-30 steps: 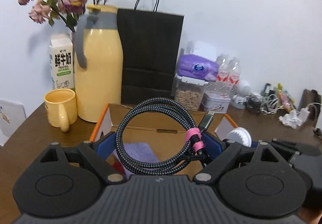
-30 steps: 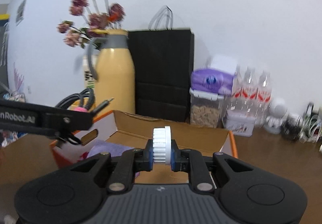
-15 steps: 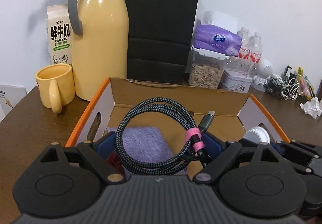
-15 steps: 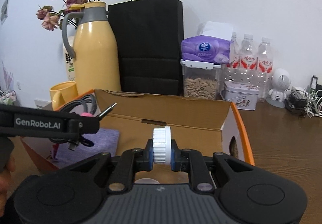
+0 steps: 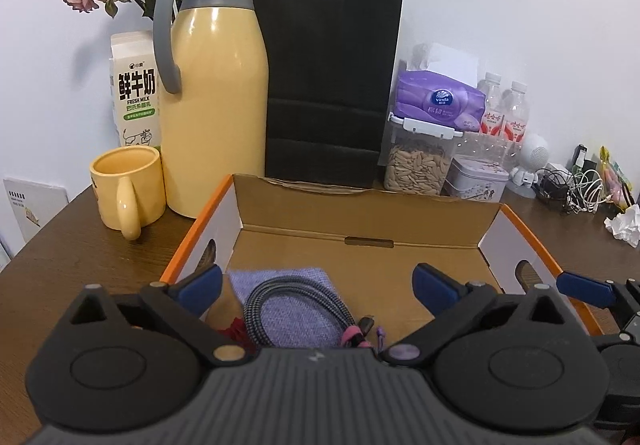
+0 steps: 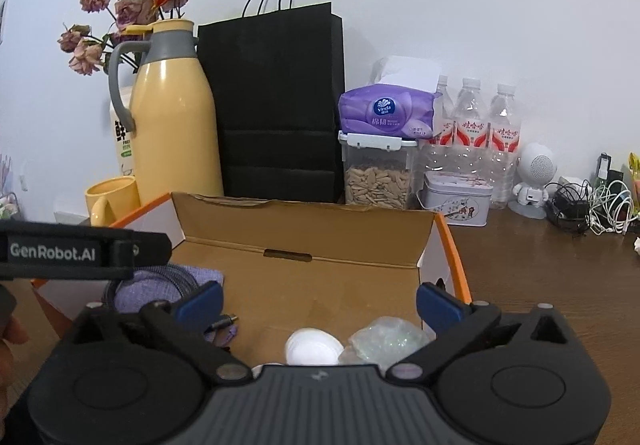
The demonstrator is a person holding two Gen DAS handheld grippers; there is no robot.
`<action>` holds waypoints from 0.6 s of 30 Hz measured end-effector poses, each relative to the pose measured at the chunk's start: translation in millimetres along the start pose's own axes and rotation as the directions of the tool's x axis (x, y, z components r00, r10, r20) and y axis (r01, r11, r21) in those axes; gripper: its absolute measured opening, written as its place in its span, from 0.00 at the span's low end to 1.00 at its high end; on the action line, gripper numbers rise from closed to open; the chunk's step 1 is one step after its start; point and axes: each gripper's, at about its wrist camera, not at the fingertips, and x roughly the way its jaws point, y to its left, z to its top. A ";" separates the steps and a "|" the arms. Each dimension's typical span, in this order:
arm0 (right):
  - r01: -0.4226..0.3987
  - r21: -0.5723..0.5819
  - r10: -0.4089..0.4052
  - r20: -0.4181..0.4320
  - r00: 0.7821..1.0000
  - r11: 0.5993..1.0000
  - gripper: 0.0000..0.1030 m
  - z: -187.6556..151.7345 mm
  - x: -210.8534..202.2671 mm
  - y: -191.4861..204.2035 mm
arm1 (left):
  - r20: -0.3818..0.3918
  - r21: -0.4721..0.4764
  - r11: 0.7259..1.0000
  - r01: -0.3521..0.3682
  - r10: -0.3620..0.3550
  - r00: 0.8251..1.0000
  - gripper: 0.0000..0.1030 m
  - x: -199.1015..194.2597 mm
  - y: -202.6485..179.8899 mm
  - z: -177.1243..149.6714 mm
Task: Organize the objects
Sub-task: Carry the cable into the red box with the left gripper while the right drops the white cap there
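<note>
Both grippers over the cardboard box (image 5: 360, 213), jaws opening w/ nothing between them

You're holding the left gripper (image 5: 316, 285) above the braided cable (image 5: 296, 305), which is lying coiled on the purple cloth (image 5: 288, 285) in the box's left part; your right gripper (image 6: 320, 301) is hanging over the white round piece (image 6: 312, 349), lying on the box floor beside a crumpled clear wrap (image 6: 384, 337)

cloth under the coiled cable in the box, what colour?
Lilac purple, a woven-looking cloth lying flat under the braided cable. It shows best in the left wrist view.
</note>
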 end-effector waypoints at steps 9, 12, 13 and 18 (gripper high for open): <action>0.016 -0.008 -0.016 0.000 1.000 1.000 1.00 1.9 -5.4 1.0 | 0.013 0.004 1.000 0.011 -0.011 1.000 1.00 -8.7 -1.7 0.3; 0.013 -0.008 -0.013 0.017 1.000 1.000 1.00 4.9 -16.3 0.4 | 0.048 0.009 1.000 0.025 -0.025 0.999 1.00 -23.6 -3.0 2.8; 0.012 -0.007 -0.012 0.026 1.000 1.000 1.00 6.0 -21.3 0.2 | 0.062 0.008 1.000 0.030 -0.030 0.998 1.00 -29.2 -2.9 4.0; 0.005 -0.008 -0.004 0.078 0.997 1.000 1.00 12.2 -53.4 -0.3 | 0.116 -0.002 0.998 0.058 -0.057 0.992 1.00 -61.4 0.5 7.3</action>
